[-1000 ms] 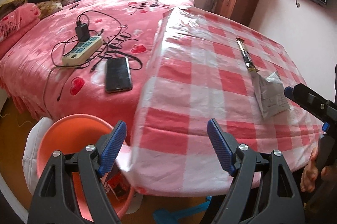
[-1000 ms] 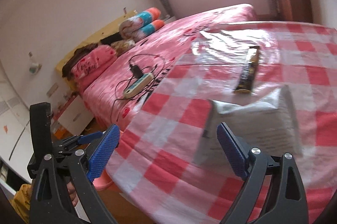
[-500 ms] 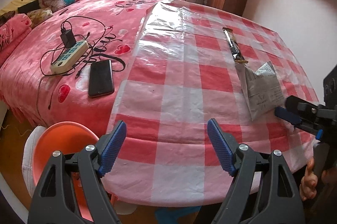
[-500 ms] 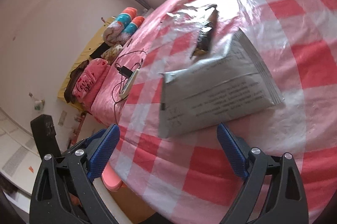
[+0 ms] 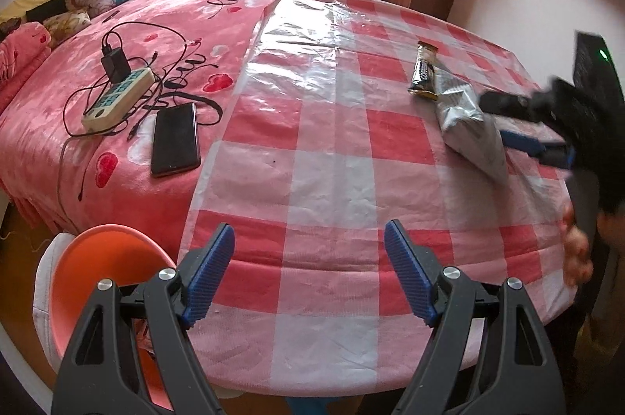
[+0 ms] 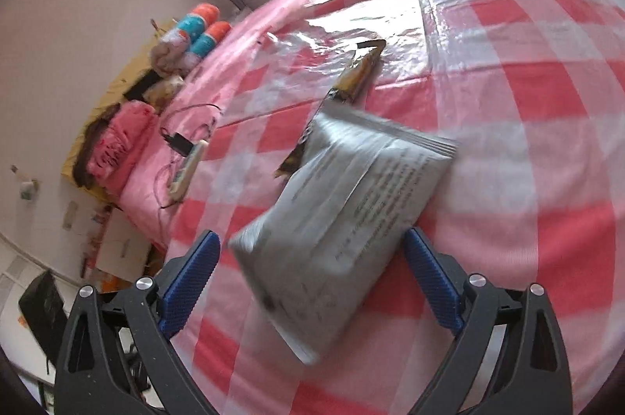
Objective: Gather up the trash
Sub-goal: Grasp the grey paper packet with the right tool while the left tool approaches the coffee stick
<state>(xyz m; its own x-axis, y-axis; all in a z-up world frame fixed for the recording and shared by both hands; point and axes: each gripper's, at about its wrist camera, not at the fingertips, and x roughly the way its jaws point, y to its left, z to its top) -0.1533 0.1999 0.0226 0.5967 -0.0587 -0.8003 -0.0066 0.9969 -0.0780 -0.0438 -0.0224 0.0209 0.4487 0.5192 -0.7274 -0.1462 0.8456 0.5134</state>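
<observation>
Left wrist view: the left gripper (image 5: 308, 272) hangs over the near edge of the tabletop (image 5: 324, 157), which is covered by a red-and-white checked cloth under clear plastic; its blue-padded jaws stand wide apart with nothing between them. Toward the right edge of the tabletop lies a silver-grey foil pouch (image 5: 470, 126), and touching its far end a dark, gold-ended snack bar wrapper (image 5: 424, 71). The right gripper (image 5: 508, 120), blurred, reaches in from the right edge with one finger on each side of the pouch. Below the near left corner of the tabletop stands an orange basin (image 5: 105, 258). Beside the table's left edge is a pink bed (image 5: 164, 4) carrying a power strip (image 5: 119, 96) with cables and a black phone (image 5: 175, 138).

Right wrist view: the right gripper (image 6: 310, 284) has its jaws spread, straddling the near end of the foil pouch (image 6: 343, 215); the pads are clear of its sides. The snack bar wrapper (image 6: 357, 73) lies beyond the pouch.
</observation>
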